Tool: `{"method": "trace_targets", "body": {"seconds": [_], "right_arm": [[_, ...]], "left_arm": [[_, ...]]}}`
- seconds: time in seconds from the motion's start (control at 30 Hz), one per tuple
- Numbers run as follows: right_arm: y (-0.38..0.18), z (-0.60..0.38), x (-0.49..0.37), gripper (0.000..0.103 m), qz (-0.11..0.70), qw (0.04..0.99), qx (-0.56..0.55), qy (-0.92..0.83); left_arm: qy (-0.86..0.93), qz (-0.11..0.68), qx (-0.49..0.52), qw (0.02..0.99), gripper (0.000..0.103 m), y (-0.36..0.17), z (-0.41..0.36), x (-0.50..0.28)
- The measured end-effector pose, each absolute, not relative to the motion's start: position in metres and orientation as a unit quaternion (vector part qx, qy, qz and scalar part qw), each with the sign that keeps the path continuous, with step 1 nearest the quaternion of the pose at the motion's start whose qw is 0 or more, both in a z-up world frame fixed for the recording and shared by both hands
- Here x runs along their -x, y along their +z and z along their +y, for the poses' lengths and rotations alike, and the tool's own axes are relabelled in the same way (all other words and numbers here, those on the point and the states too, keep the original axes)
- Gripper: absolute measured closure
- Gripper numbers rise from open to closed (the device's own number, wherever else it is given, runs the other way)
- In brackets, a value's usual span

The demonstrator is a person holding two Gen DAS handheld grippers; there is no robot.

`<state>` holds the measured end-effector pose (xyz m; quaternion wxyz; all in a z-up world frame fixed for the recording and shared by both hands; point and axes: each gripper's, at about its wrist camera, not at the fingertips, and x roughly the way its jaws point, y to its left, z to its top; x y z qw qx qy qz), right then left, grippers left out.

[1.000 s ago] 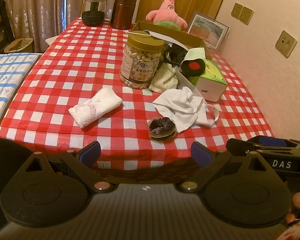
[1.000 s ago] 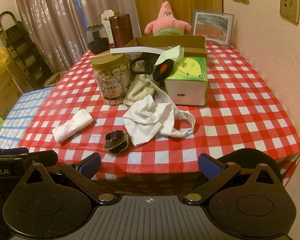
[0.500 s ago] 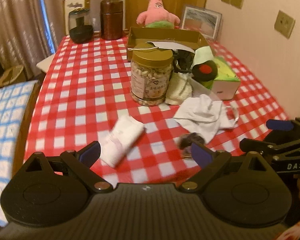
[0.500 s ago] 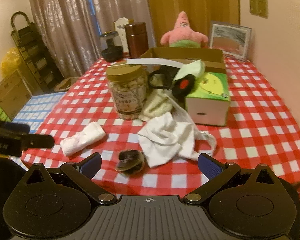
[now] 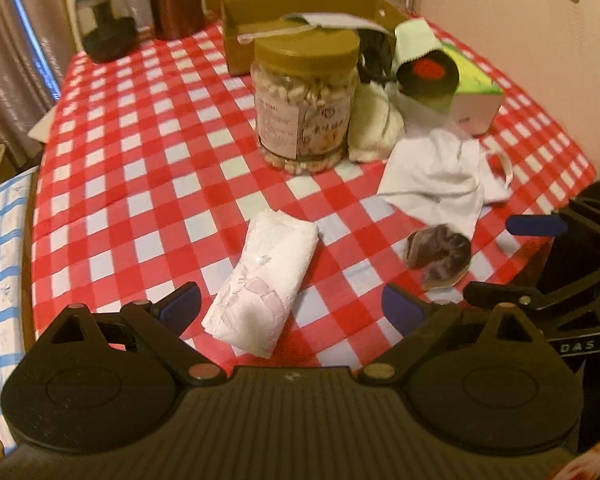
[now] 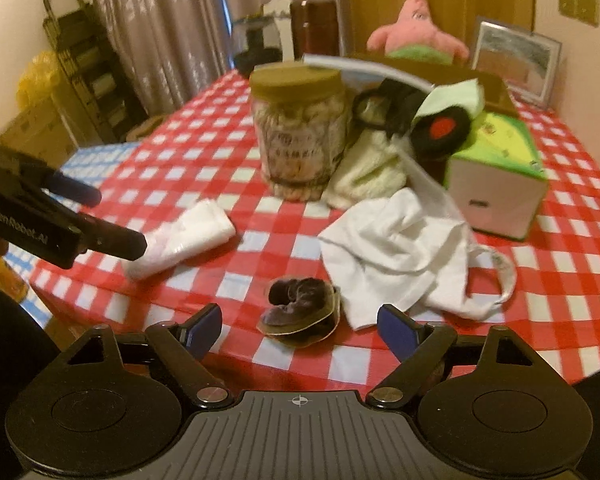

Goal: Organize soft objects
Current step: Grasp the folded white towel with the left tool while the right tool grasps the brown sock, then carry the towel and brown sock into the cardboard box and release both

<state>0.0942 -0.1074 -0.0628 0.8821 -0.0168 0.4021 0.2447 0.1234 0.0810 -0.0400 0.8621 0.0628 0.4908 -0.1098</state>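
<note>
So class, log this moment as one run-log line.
left gripper: open, over folded towel | right gripper: open, closing, near dark scrunchie | nothing held

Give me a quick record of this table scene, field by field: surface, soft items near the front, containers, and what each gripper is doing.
surface: red-and-white checked tablecloth
front soft items: folded white towel; crumpled white cloth; small dark velvet scrunchie
containers: clear plastic snack jar with tan lid; brown cardboard box
left gripper: jaws open astride towel
right gripper: jaws open, just closing, scrunchie between them
</note>
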Motion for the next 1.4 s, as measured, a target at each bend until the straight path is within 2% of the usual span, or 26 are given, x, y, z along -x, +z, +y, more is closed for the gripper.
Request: {"method": "trace_targets", "body": {"seconds": [0.27,0.43,0.53,0.67,0.9,1.4], "right_arm": [[-0.095,-0.085,-0.117,0.036,0.428,0.868,0.042,0.247],[-0.104,-0.079,-0.122,0.066,0.435,0.864,0.055,0.248],[-0.104,-0.080,-0.123,0.081,0.431,0.866,0.057,0.246],[-0.100,-0.081,-0.124,0.085,0.424,0.870,0.052,0.246],[-0.091,-0.084,-0.126,0.086,0.414,0.876,0.045,0.245],[-0.037,-0.109,-0.118,0.086,0.363,0.902,0.023,0.234]], "left_arm": [[-0.138,0.515,-0.094,0.840,0.011,-0.066,0.086,-0.152],[-0.150,0.527,-0.097,0.831,0.017,-0.082,0.094,-0.165],[-0.160,0.530,-0.101,0.827,0.025,-0.088,0.096,-0.171],[-0.168,0.540,-0.103,0.818,0.044,-0.093,0.095,-0.178],[-0.161,0.542,-0.100,0.819,0.061,-0.087,0.092,-0.177],[-0.160,0.482,-0.052,0.860,0.064,-0.010,0.060,-0.161]]}}
